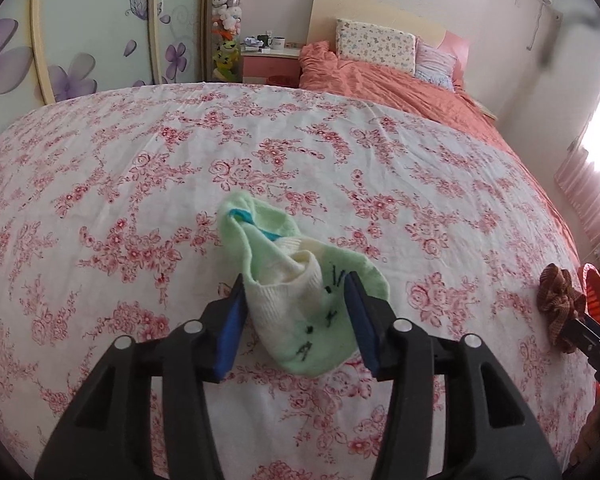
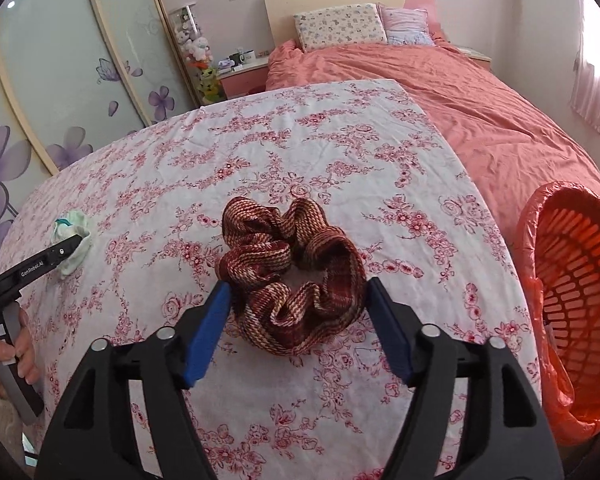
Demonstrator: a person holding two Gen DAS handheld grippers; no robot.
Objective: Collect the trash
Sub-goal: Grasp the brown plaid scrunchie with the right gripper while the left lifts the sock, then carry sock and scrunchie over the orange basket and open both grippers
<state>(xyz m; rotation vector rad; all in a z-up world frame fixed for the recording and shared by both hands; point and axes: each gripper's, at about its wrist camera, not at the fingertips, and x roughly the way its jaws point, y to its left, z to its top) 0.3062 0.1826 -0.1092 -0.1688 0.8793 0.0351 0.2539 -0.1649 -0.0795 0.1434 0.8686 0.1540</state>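
While both grippers sit over their items, the step in hand looks like the grab before binning. The sock (image 1: 300,300), pale green and white, lies on the flowered cloth (image 1: 140,160) between the spread fingers of the left gripper (image 1: 296,312); pads flank it, not yet clamped. The scrunchie (image 2: 296,280), brown plaid, lies on the same cloth between the wide-apart fingers of the right gripper (image 2: 300,320), also unclenched. Sock and scrunchie are well apart. Next move likely calls for closing on each soft item, then carrying right. The orange basket (image 2: 572,300), lined with a red bag, stands at the cloth's right edge; what shows of its inside looks empty.
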